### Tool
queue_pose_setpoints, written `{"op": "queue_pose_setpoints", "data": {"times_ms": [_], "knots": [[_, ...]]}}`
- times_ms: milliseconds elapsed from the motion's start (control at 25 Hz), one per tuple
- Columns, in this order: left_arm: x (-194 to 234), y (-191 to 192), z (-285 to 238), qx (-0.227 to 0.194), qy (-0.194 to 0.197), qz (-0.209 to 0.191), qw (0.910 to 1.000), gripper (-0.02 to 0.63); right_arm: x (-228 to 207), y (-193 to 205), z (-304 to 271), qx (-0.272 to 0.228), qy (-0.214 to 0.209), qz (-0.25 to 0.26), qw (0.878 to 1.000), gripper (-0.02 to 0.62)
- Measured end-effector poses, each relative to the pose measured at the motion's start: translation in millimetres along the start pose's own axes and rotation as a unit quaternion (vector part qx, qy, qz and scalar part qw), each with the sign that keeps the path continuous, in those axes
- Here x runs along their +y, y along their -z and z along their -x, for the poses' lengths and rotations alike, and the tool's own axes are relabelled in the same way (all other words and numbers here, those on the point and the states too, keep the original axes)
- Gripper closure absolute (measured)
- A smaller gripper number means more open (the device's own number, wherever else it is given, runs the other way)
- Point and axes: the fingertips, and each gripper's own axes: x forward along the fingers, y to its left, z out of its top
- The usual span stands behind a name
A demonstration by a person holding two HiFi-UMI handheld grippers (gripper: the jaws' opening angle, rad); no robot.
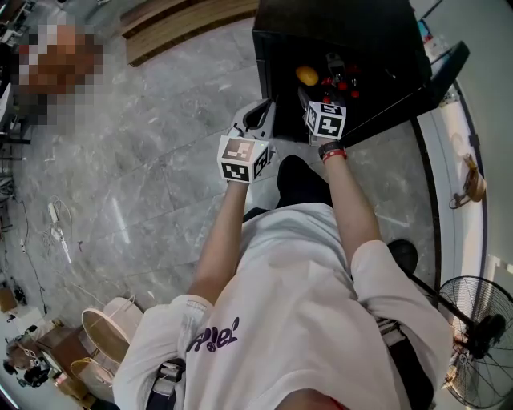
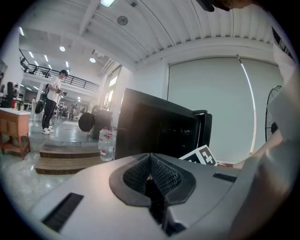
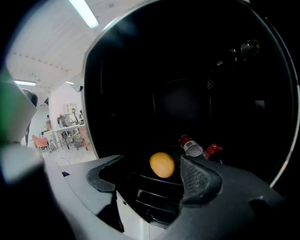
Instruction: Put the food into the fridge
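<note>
A small black fridge (image 1: 345, 44) stands open on the floor in front of me. On its wire shelf lies a yellow, potato-like food (image 3: 162, 164), with two red-capped bottles (image 3: 191, 146) just to its right. My right gripper (image 3: 150, 176) is open at the fridge mouth. The yellow food (image 1: 307, 76) lies a little beyond its fingertips, apart from both, and nothing is between the pads. My left gripper (image 1: 258, 116) is shut and empty, held to the left of the fridge (image 2: 159, 131), beside the right gripper (image 1: 309, 102).
The fridge door (image 1: 445, 76) swings out to the right. Wooden steps (image 1: 176, 24) lie behind and left of the fridge, with a water bottle (image 2: 106, 144) on them. A floor fan (image 1: 473, 328) is at my right, baskets (image 1: 104, 336) at my back left. A person (image 2: 52, 101) stands far off.
</note>
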Motion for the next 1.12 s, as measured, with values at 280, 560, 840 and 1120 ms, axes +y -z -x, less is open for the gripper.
{"op": "queue_pose_setpoints", "data": {"times_ms": [280, 560, 840, 1120], "knots": [[-11.6, -16.0, 33.7, 0.011, 0.006, 0.003, 0.9999, 0.588, 27.3, -18.2, 54.4, -0.002, -0.002, 0.005, 1.000, 0.258], [-36.2, -37.7, 35.4, 0.003, 0.024, -0.010, 0.9996, 0.588, 27.4, -24.0, 102.0, 0.005, 0.011, -0.006, 1.000, 0.280], [-44.8, -44.6, 45.2, 0.008, 0.034, -0.013, 0.9993, 0.588, 24.2, -36.0, 140.7, -0.006, 0.027, -0.030, 0.999, 0.322], [-54.0, -45.9, 59.7, 0.013, 0.041, -0.012, 0.9990, 0.588, 21.3, -43.3, 178.4, -0.019, 0.040, -0.040, 0.998, 0.357]]}}
